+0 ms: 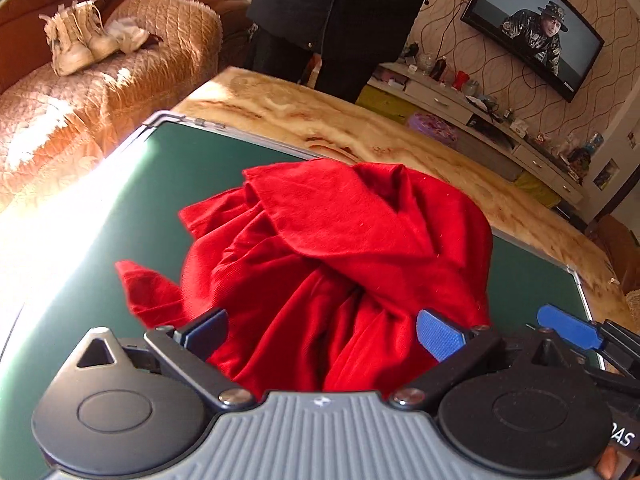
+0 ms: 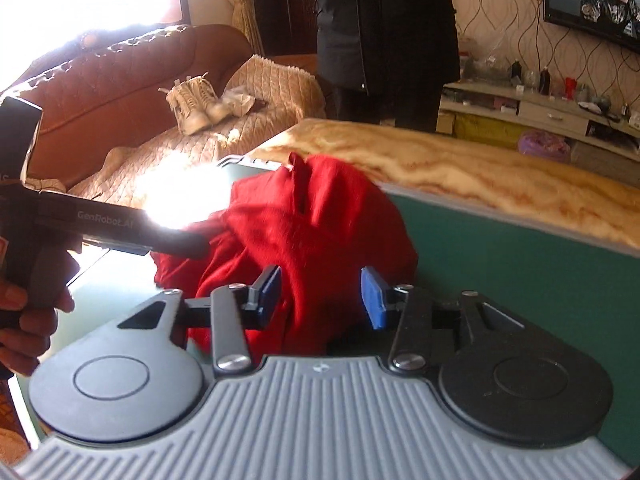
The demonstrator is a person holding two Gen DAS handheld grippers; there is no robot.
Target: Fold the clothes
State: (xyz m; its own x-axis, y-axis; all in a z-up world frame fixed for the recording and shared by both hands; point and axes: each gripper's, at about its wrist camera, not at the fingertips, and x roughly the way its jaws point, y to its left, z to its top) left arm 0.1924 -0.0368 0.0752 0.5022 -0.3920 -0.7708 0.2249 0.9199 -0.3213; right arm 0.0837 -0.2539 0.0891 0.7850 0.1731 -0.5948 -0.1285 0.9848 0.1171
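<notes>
The red garment (image 1: 336, 264) lies in a crumpled heap on the green board (image 1: 192, 184), directly in front of both claws, and nothing of it is folded yet. The left gripper (image 1: 322, 334) stands wide, its blue pads on either side of the near folds, and no cloth is pinched between them. The right gripper (image 2: 320, 296) is also wide and holds nothing; the heap sits just beyond its fingertips. I judge that both claws are placed so low and close because they look for an edge or corner to take, so that the cloth can be spread before folding.

Much is hard to make out. The heap hides its own shape: I cannot tell if it is a shirt or something else, nor where a hem lies. Strong sunlight washes out the board to the left of the left claw. In the right wrist view the garment is blurred, and the other tool's black arm covers its left part. The marble-patterned table (image 1: 320, 120) continues beyond the board.
</notes>
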